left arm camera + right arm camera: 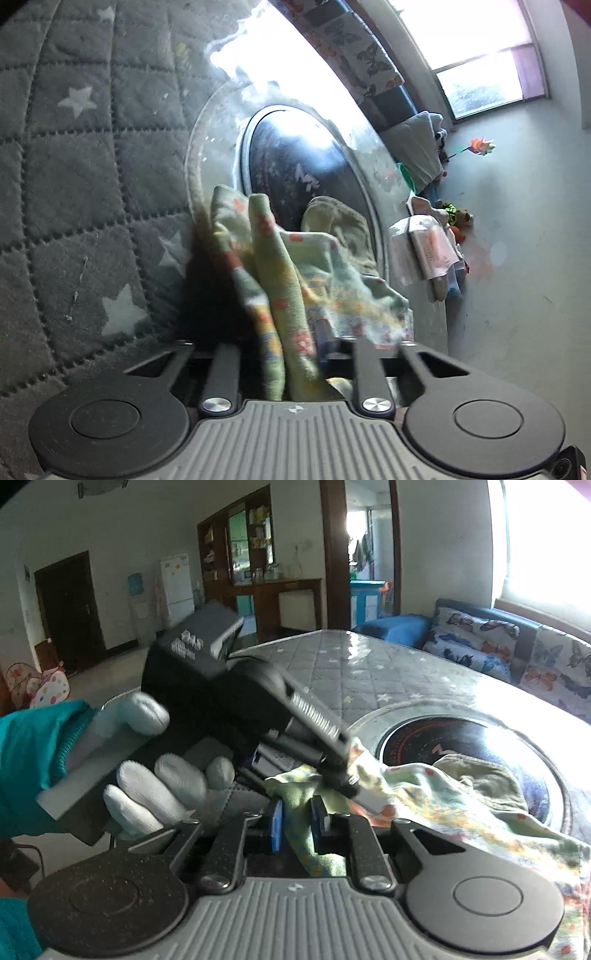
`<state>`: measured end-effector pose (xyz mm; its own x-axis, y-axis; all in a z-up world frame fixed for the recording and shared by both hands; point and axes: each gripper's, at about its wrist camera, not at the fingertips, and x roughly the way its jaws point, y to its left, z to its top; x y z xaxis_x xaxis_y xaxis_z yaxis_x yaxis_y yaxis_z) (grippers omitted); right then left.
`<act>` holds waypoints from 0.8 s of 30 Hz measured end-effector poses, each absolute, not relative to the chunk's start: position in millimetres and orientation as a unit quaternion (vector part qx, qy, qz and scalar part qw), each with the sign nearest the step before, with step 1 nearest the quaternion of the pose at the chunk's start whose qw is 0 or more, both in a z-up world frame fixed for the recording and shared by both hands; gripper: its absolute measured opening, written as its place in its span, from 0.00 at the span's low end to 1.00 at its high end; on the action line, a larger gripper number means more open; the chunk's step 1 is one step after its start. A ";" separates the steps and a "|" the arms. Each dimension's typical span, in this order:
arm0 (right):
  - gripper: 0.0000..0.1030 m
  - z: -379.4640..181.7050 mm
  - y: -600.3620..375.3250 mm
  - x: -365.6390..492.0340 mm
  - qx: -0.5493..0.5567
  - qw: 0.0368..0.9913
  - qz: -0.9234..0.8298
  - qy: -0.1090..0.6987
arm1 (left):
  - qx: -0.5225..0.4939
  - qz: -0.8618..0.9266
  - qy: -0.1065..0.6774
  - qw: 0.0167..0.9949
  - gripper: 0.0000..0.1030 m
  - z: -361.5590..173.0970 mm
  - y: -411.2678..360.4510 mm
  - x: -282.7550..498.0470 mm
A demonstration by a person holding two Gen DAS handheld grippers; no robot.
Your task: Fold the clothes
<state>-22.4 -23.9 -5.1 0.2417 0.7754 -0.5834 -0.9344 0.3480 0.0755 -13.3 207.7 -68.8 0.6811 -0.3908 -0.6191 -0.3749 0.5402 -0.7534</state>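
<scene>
Over the quilted worktop point(369, 664) with its round dark hob point(443, 746), both grippers, left point(295, 354) and right point(297, 825), have their fingers pinched on one edge of the flowered garment point(436, 794), apparently to lift it for folding.

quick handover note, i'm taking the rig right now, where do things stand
Left gripper: shut on the green printed garment, near its bunched edge.
Right gripper: shut on the same garment, beside the left grip.
The garment trails over the round black cooktop set in the star-quilted table.
Done: both grips taken.
Left: lift, spread flat and fold; no neat fold shows yet.
</scene>
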 end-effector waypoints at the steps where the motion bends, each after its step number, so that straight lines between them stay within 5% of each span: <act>1: 0.20 -3.6 -27.4 -21.4 -0.144 0.774 0.553 0.274 | -0.479 -0.006 0.399 0.782 0.15 -70.0 208.0 -13.6; 8: 0.37 3.0 -82.5 8.4 -0.107 0.823 0.476 0.289 | -0.464 -0.004 0.402 0.790 0.13 -68.7 207.3 -14.4; 24: 0.50 -60.4 -175.3 116.9 -0.019 0.886 0.276 0.372 | -0.424 0.001 0.410 0.808 0.13 -61.9 198.4 -8.3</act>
<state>116.9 -175.3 -60.4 0.5705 0.4748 -0.6702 -0.5037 0.8467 0.1711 -8.3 198.4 -61.9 0.6644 -0.3449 -0.6630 -0.3497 0.6406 -0.6836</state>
